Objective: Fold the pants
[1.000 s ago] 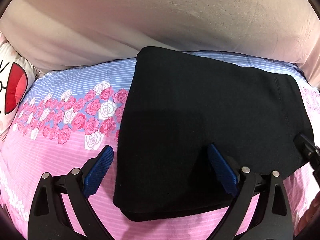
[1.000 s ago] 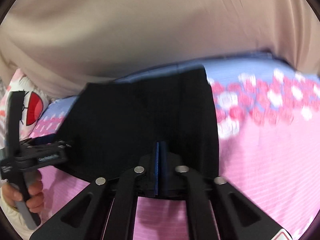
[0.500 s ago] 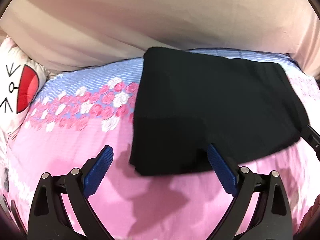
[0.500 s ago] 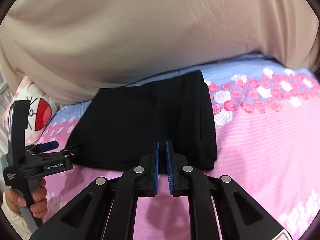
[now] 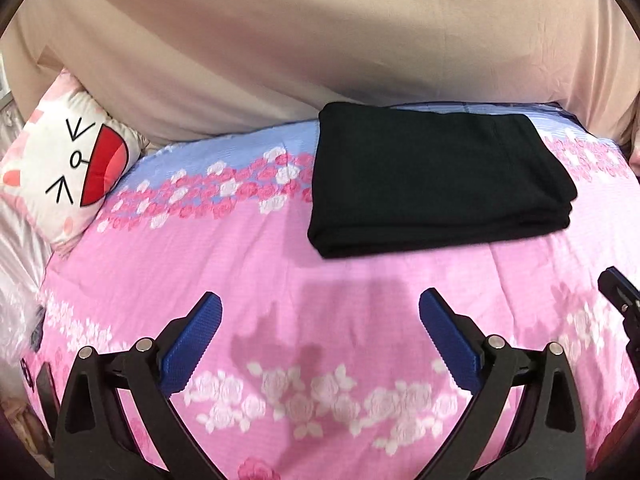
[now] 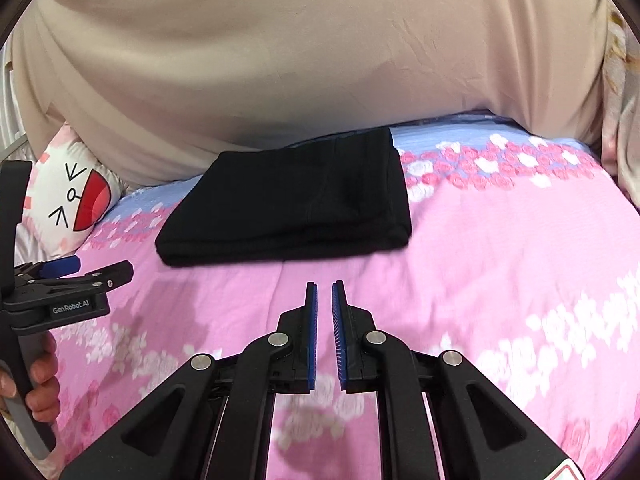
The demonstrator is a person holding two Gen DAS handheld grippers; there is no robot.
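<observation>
The black pants point(image 5: 432, 184) lie folded into a flat rectangle at the far side of the bed, near the beige wall cloth; they also show in the right wrist view point(image 6: 292, 200). My left gripper point(image 5: 320, 312) is wide open and empty, held above the pink sheet well short of the pants. It also shows in the right wrist view point(image 6: 76, 276), at the left edge. My right gripper point(image 6: 324, 292) holds nothing, its blue pads a narrow gap apart, above the sheet in front of the pants. Its tip shows at the right edge of the left wrist view point(image 5: 620, 292).
The bed has a pink and blue rose-print sheet point(image 5: 280, 280). A white cartoon-face pillow point(image 5: 68, 168) lies at the far left, also in the right wrist view point(image 6: 68, 196). A beige cloth point(image 6: 320, 60) covers the wall behind the bed.
Both grippers have pulled back from the pants toward the near side of the bed. The right gripper, shut at the pants' edge a second ago, has let go and its pads have parted slightly.
</observation>
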